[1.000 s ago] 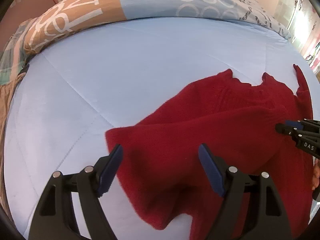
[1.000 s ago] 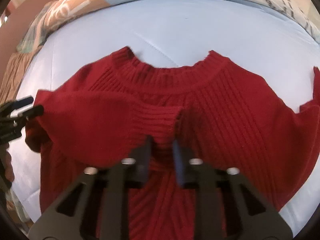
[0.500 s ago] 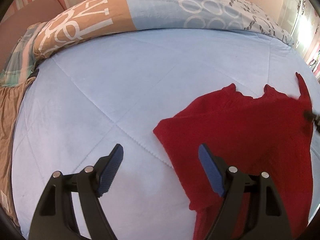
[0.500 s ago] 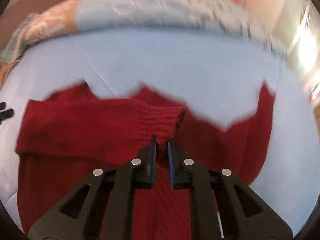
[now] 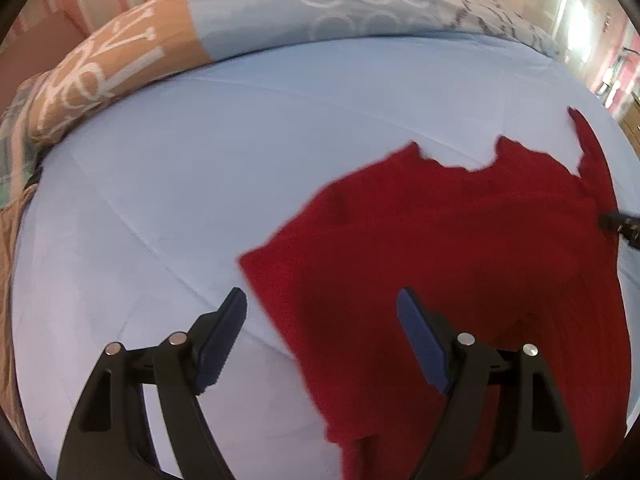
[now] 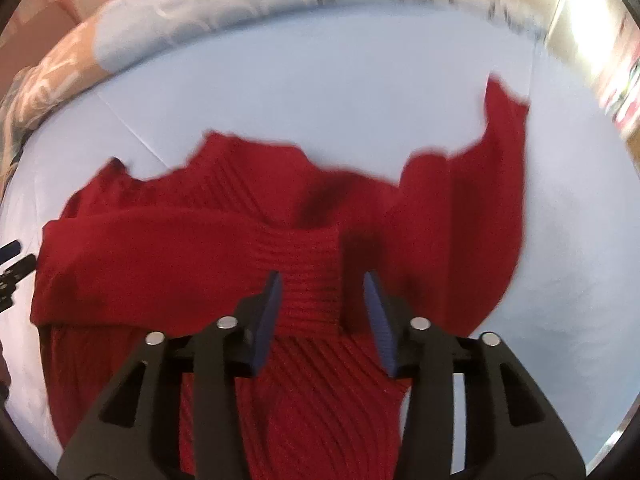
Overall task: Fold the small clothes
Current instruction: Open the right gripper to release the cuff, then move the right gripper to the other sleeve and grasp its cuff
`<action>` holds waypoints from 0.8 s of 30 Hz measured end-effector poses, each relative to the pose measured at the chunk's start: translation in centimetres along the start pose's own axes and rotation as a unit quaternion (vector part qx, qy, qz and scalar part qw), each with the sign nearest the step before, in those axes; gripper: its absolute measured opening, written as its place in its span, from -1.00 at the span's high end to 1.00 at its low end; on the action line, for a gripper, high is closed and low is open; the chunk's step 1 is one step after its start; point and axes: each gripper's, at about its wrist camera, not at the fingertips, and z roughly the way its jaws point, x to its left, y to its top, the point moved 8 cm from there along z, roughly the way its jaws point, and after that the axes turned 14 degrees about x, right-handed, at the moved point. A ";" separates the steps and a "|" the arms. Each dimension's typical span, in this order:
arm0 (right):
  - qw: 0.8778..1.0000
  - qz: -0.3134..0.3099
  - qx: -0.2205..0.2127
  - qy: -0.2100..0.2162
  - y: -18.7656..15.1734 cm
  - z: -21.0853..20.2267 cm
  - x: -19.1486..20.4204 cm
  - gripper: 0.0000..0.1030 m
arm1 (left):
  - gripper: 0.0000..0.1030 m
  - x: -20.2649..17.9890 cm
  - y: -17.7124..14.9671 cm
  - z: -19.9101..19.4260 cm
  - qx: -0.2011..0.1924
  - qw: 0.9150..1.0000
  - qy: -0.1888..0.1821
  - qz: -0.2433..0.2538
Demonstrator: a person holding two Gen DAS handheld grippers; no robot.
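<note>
A small red knit sweater (image 5: 460,260) lies on a light blue bed sheet (image 5: 200,160). Its left sleeve (image 6: 168,256) is folded across the chest, with the ribbed cuff (image 6: 308,276) at the middle. My right gripper (image 6: 322,304) is open, its blue pads on either side of that cuff, which lies free between them. My left gripper (image 5: 322,328) is open and empty over the sweater's left edge. The right sleeve (image 6: 500,160) lies spread out to the right. The right gripper's tip (image 5: 620,226) shows at the edge of the left wrist view.
A patterned duvet in orange, blue and grey (image 5: 280,24) is bunched along the far side of the bed. Brown fabric (image 5: 8,240) lies at the left edge. Striped pink wall stands behind.
My right gripper was shut on the sleeve cuff and carried it across the chest; now it has opened and let the cuff go. My left gripper stayed open and shifted slightly.
</note>
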 end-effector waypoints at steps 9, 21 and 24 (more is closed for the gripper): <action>0.994 -0.099 0.033 -0.012 -1.6 4.4 5.0 0.12 | -0.54 -1.6 -1.4 3.8 0.034 0.999 0.028 0.031; 0.994 -0.097 -0.026 0.031 -1.2 0.3 2.0 -0.06 | -0.63 -4.4 0.0 0.3 -0.004 1.000 0.007 0.015; 0.995 -0.088 -0.046 0.022 -0.8 -1.5 -0.2 -0.24 | -0.80 -7.4 1.5 -1.3 -0.025 1.000 -0.006 0.013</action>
